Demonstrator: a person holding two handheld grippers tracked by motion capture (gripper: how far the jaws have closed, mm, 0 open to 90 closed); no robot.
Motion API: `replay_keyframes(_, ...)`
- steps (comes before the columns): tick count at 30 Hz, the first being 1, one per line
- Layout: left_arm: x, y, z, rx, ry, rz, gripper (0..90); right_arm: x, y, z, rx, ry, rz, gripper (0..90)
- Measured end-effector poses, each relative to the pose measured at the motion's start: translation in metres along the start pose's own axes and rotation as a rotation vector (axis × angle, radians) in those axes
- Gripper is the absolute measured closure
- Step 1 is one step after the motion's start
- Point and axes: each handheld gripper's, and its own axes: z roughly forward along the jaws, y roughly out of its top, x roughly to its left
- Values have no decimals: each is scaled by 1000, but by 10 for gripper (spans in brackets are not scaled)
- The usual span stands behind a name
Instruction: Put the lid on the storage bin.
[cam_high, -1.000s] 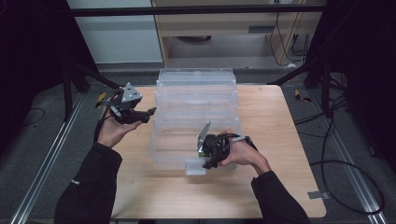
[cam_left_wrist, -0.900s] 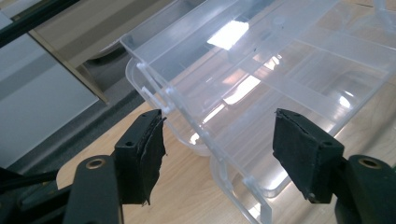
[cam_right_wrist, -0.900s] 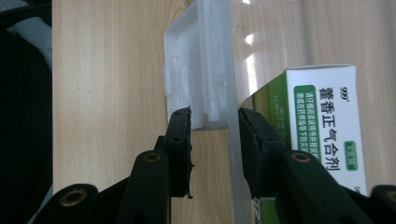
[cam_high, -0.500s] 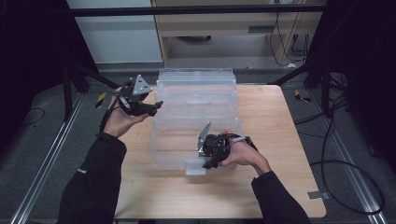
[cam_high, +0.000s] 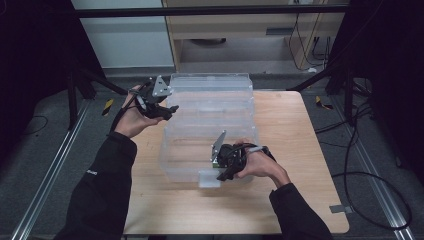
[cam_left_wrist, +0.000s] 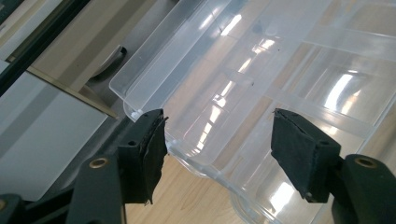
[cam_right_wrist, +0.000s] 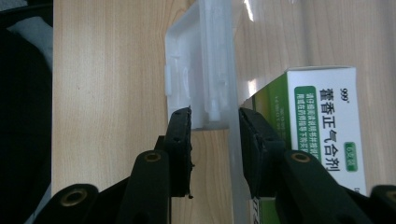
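Pinching the white latch tab (cam_right_wrist: 201, 70) at the clear plastic storage box's (cam_high: 210, 107) near wall with right gripper (cam_right_wrist: 215, 123); left gripper (cam_left_wrist: 217, 140) gaping wide over its far-left corner; likely next: steadying there, flipping latch.

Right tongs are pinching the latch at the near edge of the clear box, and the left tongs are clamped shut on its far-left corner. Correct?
Not quite. The left tongs are open, their jaws spread around the corner of the clear box, as the left gripper view shows. The right tongs do pinch the latch at the near edge.
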Motion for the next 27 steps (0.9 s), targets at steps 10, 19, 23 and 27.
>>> replay_keyframes(10,-7,9,13,3,-15,55,364,0,0,0,-2,2,-1,662)
replay_keyframes(19,-15,17,22,15,-43,123,368,1,-1,0,-2,-2,-1,663)
replay_keyframes(23,-17,19,25,21,-60,147,373,1,-1,0,-2,-2,-2,663)
replay_keyframes(27,-19,20,28,27,-70,165,379,1,-1,0,-1,-4,-3,663)
